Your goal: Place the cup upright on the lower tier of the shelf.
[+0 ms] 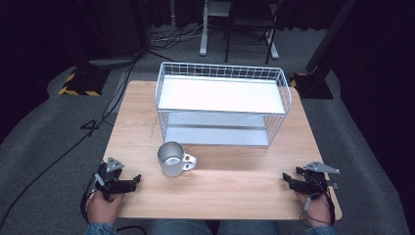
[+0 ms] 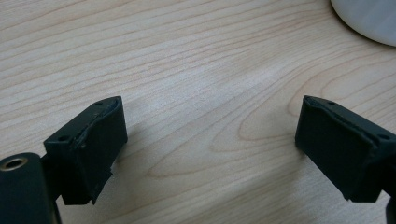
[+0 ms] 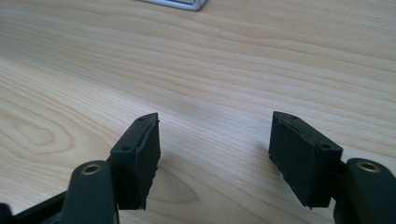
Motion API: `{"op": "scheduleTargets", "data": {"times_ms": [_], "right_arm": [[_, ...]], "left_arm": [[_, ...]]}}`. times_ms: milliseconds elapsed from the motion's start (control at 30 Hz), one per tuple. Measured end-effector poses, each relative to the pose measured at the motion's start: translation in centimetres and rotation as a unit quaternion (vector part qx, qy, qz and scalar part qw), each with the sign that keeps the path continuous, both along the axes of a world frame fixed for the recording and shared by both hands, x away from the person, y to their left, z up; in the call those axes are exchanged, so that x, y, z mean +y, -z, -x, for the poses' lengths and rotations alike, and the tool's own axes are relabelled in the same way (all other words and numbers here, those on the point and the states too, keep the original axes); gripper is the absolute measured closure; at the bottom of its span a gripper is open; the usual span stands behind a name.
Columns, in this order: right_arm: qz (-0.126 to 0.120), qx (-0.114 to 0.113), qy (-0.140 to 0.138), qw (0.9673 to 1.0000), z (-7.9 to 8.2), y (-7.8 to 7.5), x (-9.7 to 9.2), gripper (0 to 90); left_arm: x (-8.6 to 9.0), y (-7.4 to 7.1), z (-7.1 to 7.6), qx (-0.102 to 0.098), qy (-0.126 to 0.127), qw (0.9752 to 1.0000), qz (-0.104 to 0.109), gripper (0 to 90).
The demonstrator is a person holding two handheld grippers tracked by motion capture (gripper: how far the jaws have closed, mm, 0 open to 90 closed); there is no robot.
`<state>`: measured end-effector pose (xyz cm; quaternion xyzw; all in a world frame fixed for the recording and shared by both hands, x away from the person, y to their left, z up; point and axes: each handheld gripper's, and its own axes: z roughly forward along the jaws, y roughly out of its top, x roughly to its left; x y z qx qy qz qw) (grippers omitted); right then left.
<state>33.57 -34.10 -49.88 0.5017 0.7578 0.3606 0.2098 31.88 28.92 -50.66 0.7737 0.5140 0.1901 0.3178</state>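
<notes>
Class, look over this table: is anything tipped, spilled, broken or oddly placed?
Nothing stands out. The metal mug stands upright in front of the wire rack, which sits square on the table. Both grippers, left and right, are open.

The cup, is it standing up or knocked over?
Standing up. The cup sits on its base on the table, its round open mouth facing up and its handle sticking sideways.

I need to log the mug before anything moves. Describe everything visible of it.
The mug looks like brushed silver metal, cylindrical, with a loop handle pointing to the right of the high view. It stands upright, mouth open upward, nothing visible inside. It sits on the wooden table, in front of the white wire rack and apart from it. Neither set of tongs touches it.
</notes>
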Motion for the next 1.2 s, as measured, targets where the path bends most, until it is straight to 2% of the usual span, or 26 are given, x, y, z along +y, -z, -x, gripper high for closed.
{"op": "scheduleTargets", "data": {"times_ms": [300, 433, 467, 800, 967, 1033, 1067, 1200], "right_arm": [[-0.017, -0.011, -0.036, 0.9992, 0.6, -1.9, 1.3, 34.7], [-0.02, -0.02, -0.056, 0.9981, 1.1, -2.8, 2.2, 34.7], [-0.015, -0.023, -0.069, 0.9972, 1.4, -3.3, 2.9, 35.1], [-0.024, -0.033, -0.103, 0.9939, 1.9, -5.0, 5.0, 35.1], [-0.031, -0.033, -0.132, 0.9903, 1.8, -5.5, 7.1, 35.1], [-0.031, -0.034, -0.153, 0.9872, 1.5, -5.8, 8.6, 35.2], [-0.031, -0.034, -0.153, 0.9872, 1.5, -5.8, 8.6, 35.2], [-0.036, -0.035, -0.179, 0.9826, 1.1, -6.3, 10.4, 35.3]], "left_arm": [[0.0, 0.0, 0.0, 0.0, 0.0, 1.0, 0.0, 9.5], [0.0, 0.0, 0.0, 0.0, 0.0, 1.0, 0.0, 9.5], [0.0, 0.0, 0.0, 0.0, 0.0, 1.0, 0.0, 9.5], [0.0, 0.0, 0.0, 0.0, 0.0, 1.0, 0.0, 9.4], [0.0, 0.0, 0.0, 0.0, 0.0, 1.0, 0.0, 9.5], [0.0, 0.0, 0.0, 0.0, 0.0, 1.0, -0.002, 9.5], [0.0, 0.0, 0.0, 0.0, 0.0, 1.0, -0.002, 9.5], [0.0, 0.0, 0.2, -0.002, -0.004, 1.0, -0.002, 9.5]]}}
